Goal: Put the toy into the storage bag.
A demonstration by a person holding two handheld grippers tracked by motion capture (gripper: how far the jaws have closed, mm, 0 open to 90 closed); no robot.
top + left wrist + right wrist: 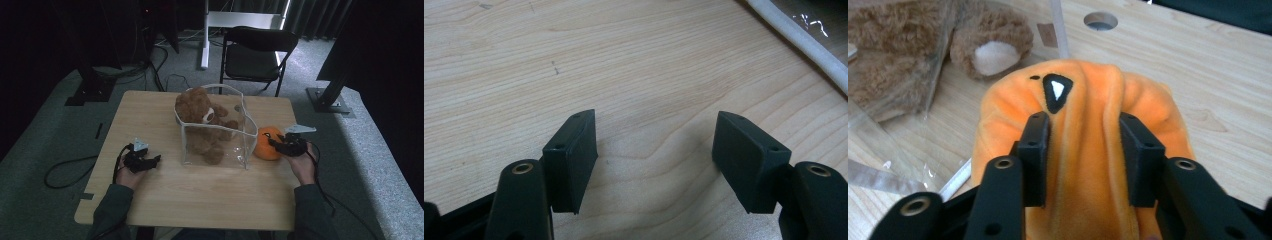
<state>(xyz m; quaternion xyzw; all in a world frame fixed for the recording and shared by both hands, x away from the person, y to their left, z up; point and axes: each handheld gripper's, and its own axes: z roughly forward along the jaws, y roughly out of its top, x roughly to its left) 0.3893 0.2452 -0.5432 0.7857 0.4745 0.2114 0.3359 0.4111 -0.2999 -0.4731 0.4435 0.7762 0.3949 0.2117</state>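
High view first: I take the clear bag (220, 131) at the middle of the wooden table (165, 200) as my landmark. It stands open at the top with a white rim, and a brown teddy bear (202, 122) sits inside it, head above the rim toward the far left corner.

Just right of the bag, touching its side wall, lies an orange plush toy (265, 145). My right gripper (286, 145) is on it from the right, the hand behind it. In the right gripper view I see the two black jaws pressed into the orange plush toy (1083, 165), pinching a ridge of its fabric between them; a black and white eye patch (1055, 91) sits just above the jaw tips. Beyond the toy, the teddy bear (988, 47) shows through the bag's clear wall.

Well left of the bag, my left gripper (150, 161) hangs low over bare table. In the left gripper view its jaws stand wide apart with nothing between them but table (649, 75); the bag's white rim (809, 50) crosses the upper right corner.
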